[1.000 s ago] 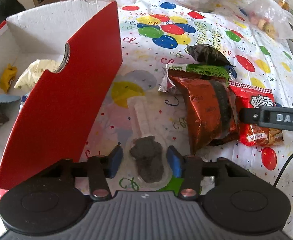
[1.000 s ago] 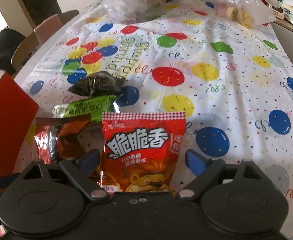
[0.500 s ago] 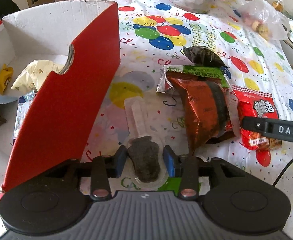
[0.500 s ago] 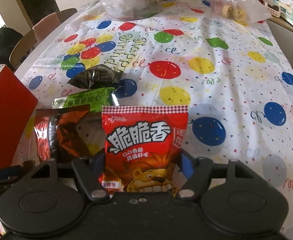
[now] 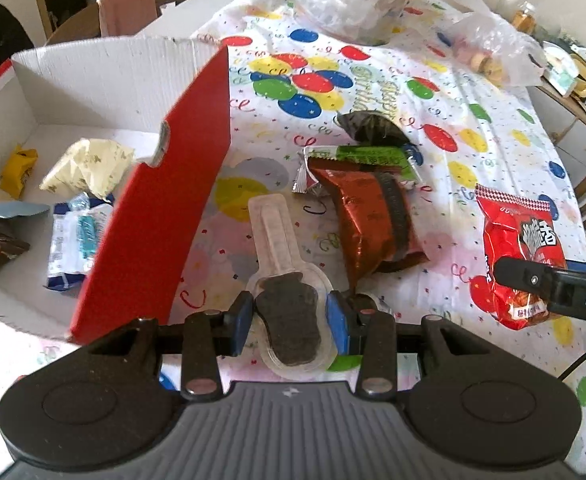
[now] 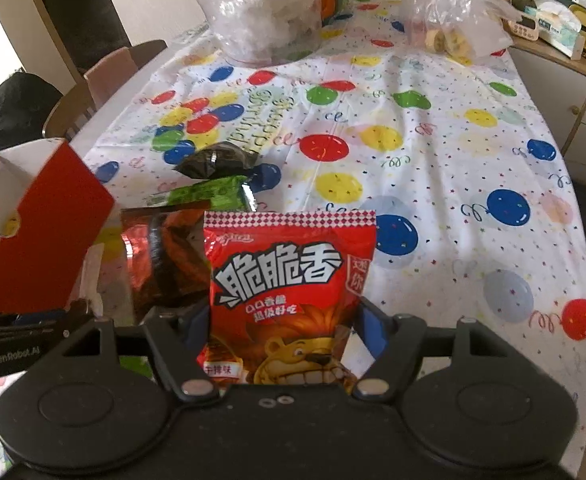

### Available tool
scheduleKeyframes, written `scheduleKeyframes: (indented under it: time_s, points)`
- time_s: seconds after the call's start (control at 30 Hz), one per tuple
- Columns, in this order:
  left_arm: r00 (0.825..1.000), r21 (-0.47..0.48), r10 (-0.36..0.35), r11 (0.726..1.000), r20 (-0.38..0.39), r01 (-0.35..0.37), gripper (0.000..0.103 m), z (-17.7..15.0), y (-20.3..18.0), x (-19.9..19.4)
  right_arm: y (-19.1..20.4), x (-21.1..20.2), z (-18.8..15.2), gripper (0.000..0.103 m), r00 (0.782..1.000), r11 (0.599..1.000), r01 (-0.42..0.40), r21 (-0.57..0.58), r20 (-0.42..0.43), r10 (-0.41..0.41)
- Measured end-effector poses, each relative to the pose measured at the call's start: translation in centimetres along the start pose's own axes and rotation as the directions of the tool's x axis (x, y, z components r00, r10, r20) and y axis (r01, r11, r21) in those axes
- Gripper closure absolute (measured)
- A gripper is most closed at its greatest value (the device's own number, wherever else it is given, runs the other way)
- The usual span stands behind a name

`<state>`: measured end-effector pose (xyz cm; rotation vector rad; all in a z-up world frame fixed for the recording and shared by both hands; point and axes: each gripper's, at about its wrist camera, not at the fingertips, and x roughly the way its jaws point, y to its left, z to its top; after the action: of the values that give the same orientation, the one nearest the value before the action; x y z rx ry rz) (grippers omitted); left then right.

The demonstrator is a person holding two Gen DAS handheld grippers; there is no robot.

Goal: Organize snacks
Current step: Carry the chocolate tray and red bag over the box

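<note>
The red snack bag [image 6: 289, 292] carries large white characters 脆脆香, with smaller lines below them too blurred to read. The side of the left gripper [image 6: 13, 354] reads "GenRobot.AI". The right gripper's arm [image 5: 561, 294] shows the letters "DA", cut off at the picture's edge. The tablecloth [image 6: 249, 130] bears "Happy Birthday" in script, upside down.

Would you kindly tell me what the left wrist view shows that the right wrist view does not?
Only the left wrist view shows the snacks inside the white cardboard box and the clear plastic spoon-shaped pack in the left gripper. Only the right wrist view shows the red lion-printed packet's front. Both show the brown foil packet.
</note>
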<state>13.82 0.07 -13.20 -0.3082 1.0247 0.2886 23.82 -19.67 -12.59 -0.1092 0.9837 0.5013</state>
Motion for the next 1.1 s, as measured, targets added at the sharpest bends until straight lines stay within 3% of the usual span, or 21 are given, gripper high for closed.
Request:
scheduleKeyframes:
  time_s: [0.63,1.1]
  points:
    - [0.988,0.091,-0.146,0.986,0.041,0.142,0.064,0.2,3.3,-7.5,5.7,-8.0,-2.5,0.031,0.997,1.000,0.010,-0.014,0.080,-0.009]
    - [0.983,0.119,-0.168,0.980,0.078,0.158,0.064,3.3,11.2,-10.7,15.0,-8.9,-1.3,0.031,0.993,0.999,0.012,-0.051,0.119,-0.006]
